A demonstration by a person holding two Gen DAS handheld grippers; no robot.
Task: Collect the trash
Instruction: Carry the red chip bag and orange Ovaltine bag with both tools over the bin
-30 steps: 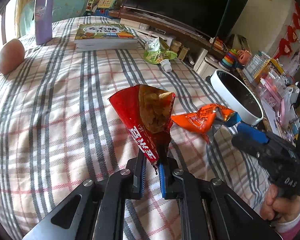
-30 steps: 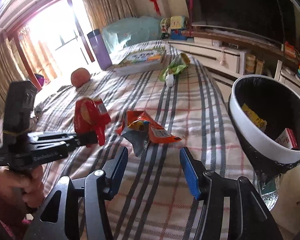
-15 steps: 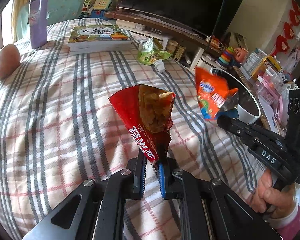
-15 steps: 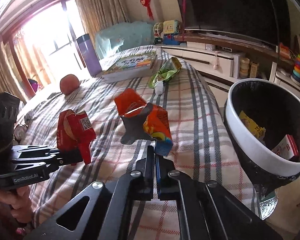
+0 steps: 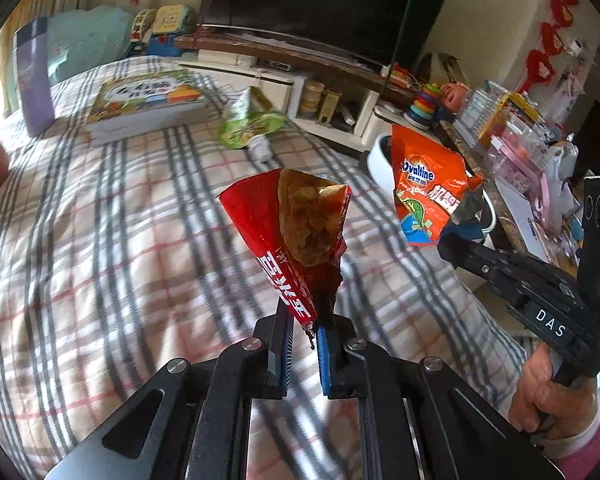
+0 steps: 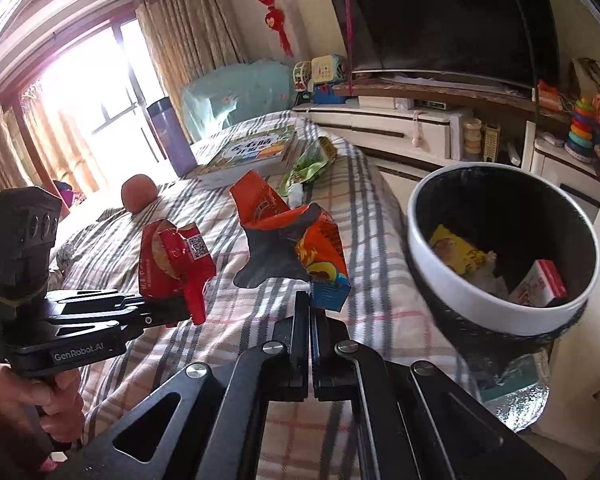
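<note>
My right gripper (image 6: 311,312) has just clamped shut on the orange wrapper (image 6: 300,236), lifting it off the bed; left gripper (image 5: 303,332) pinches the red packet (image 5: 296,232); bin (image 6: 420,248) next.

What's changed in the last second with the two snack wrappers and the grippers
The right gripper closed on the orange wrapper, which lay on the bed, and lifted it toward the trash bin. Unchanged: the left gripper still pinches the red wrapper; the green packet and book remain on the bed.
</note>
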